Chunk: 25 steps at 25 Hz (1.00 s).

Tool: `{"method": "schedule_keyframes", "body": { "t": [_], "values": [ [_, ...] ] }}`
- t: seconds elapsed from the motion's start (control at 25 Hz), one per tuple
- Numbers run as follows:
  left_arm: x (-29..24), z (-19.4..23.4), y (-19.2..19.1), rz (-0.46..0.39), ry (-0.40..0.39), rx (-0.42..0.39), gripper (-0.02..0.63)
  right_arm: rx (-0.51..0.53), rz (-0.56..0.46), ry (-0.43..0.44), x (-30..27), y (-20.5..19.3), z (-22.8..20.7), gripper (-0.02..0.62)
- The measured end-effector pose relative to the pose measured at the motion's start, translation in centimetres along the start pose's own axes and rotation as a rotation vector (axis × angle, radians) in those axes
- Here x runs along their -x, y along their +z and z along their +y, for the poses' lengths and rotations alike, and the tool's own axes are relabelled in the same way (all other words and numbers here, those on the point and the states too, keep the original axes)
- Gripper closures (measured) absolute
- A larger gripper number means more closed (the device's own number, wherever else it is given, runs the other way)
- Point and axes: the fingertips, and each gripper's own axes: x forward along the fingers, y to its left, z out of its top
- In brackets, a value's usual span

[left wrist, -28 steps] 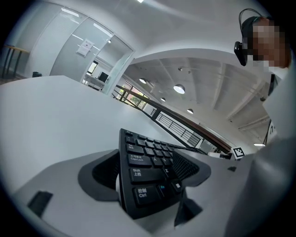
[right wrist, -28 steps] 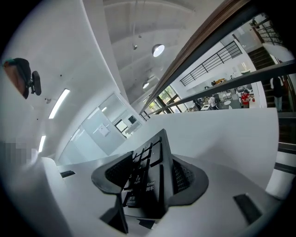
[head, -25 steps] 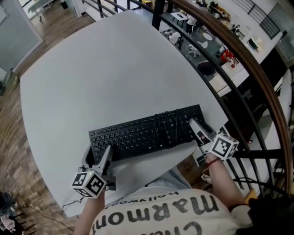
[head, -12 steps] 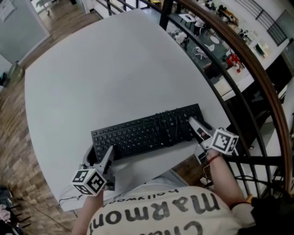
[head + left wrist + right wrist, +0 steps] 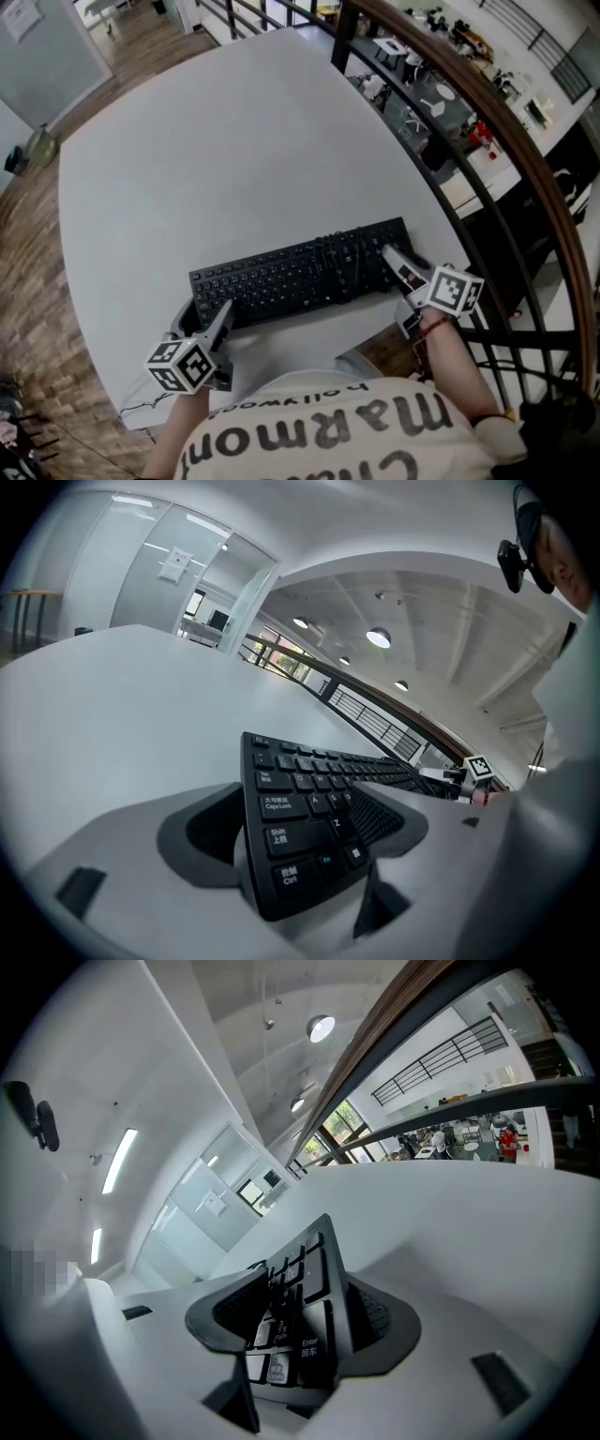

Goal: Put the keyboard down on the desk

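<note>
Keyboard (image 5: 300,275) lies across the lower centre of the head view, over the near part of the tabletop (image 5: 216,141); whether it already touches the surface, I cannot tell. At lower left, the left gripper (image 5: 204,323) has its fingers clamped on the Ctrl end, one finger over the keys and one beneath. Further right, the right gripper (image 5: 401,267) pinches the Enter end in the same way. I judge that both ends should go down level, and the fingers should release only once it rests flat.

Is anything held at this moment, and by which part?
The black computer keyboard, by both short ends: the left gripper clamps its Ctrl-key end, the right gripper its Enter-key end.
</note>
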Motion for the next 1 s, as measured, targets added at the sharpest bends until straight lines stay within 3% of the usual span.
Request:
{"method": "schedule_keyframes", "body": {
  "t": [0.24,0.36,0.44,1.0],
  "values": [
    [-0.2,0.4,-0.2,0.035,0.025,-0.037,0.252,0.013,0.019,0.002,0.0,0.1,0.0,0.357],
    [-0.2,0.4,-0.8,0.051,0.064,-0.163,0.249,0.065,0.039,-0.020,0.0,0.0,-0.2,0.357],
    [-0.3,0.2,-1.2,0.056,0.068,-0.205,0.247,0.070,0.039,-0.014,0.0,0.1,-0.3,0.359],
    [-0.3,0.3,-1.0,0.056,0.060,-0.190,0.264,0.078,0.016,-0.024,0.2,0.4,-0.1,0.357]
  ]
}}
